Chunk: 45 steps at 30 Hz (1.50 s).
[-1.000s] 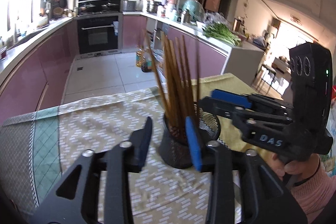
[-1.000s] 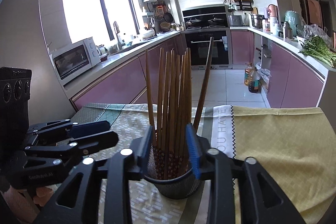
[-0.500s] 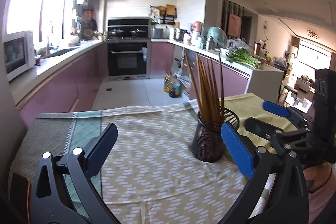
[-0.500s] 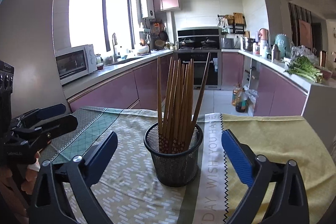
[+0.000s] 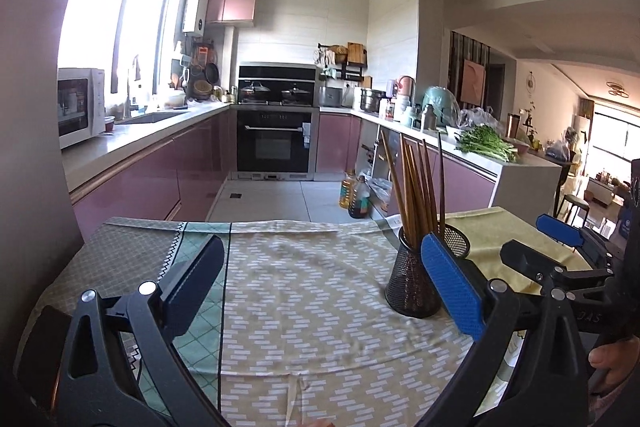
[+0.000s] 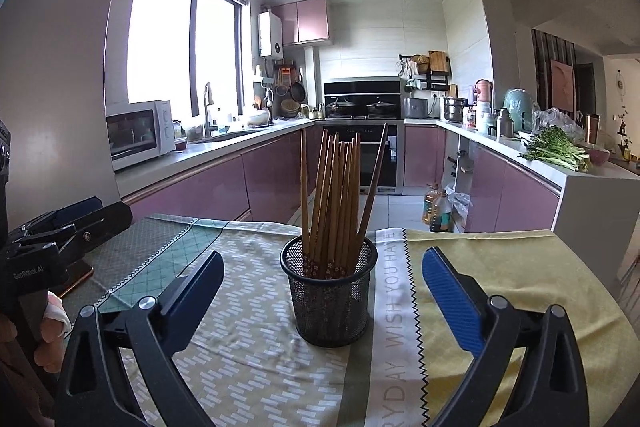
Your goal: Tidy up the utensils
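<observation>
A black mesh cup [image 6: 328,303] full of several brown wooden chopsticks [image 6: 332,195] stands upright on the patterned tablecloth [image 6: 248,359]. My right gripper [image 6: 323,279] faces it from a short way back, open wide, its blue pads level with the cup's sides and clear of them. In the left wrist view the cup [image 5: 408,283] and chopsticks [image 5: 416,187] sit to the right, partly behind the right pad. My left gripper [image 5: 320,267] is open wide over bare cloth with nothing between its fingers. Each gripper shows in the other's view: the right gripper [image 5: 560,239], the left gripper [image 6: 72,223].
The table's far edge [image 5: 280,223] drops to the kitchen floor, where oil bottles [image 6: 438,211] stand. A dark flat object [image 6: 76,277] lies at the table's left edge. A yellow cloth [image 6: 520,275] covers the right side. Purple cabinets and counters run behind.
Both grippers went from nearly shut to wide open. The right one, which had closed around the cup's rim, has let go and drawn back. The left view has swung left, away from the cup.
</observation>
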Available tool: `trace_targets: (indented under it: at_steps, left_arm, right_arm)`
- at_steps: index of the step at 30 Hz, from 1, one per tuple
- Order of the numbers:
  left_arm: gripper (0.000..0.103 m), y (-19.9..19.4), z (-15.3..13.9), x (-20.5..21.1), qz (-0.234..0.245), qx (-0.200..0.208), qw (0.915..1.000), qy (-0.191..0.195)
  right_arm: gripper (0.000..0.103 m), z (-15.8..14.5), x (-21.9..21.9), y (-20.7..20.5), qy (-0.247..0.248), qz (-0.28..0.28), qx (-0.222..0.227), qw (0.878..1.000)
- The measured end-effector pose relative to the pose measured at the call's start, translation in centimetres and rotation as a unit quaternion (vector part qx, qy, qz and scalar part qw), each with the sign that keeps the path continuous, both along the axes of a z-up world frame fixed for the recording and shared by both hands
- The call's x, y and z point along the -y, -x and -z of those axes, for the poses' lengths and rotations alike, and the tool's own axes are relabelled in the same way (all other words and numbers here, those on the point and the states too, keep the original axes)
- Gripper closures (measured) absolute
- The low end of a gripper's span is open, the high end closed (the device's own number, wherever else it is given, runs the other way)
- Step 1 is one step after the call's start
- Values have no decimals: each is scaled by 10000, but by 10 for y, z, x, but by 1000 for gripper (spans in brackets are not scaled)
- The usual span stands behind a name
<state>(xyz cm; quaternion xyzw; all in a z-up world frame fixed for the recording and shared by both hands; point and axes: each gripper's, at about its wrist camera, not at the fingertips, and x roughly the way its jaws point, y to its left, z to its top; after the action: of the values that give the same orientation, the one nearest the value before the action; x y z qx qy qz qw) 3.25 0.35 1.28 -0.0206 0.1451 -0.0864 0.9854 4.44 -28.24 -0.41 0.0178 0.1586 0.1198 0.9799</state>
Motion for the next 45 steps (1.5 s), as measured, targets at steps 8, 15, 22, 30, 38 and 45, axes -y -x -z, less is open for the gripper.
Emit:
trace_targets:
  at_steps: [8,15,22,30,38,45]
  left_arm:
    - [6,13,-3,0,-112,173,9998,-25]
    - [6,18,-1,1,-187,275,9994,22]
    - [6,20,-1,2,-222,297,9993,53]
    - [6,24,-1,3,-275,325,9991,30]
    - [6,26,-2,5,-294,355,9989,16]
    - [6,27,-4,7,-298,349,9989,7]
  right_arm:
    - [7,-1,-6,9,33,82,152,9998]
    - [7,-3,-8,16,56,189,324,9993]
    - [7,-3,-11,19,76,191,359,9991]
    - [7,-4,-11,20,57,179,357,9992]
    - [7,-4,-12,19,54,172,352,9992]
    - [7,-3,-12,20,43,167,363,9992]
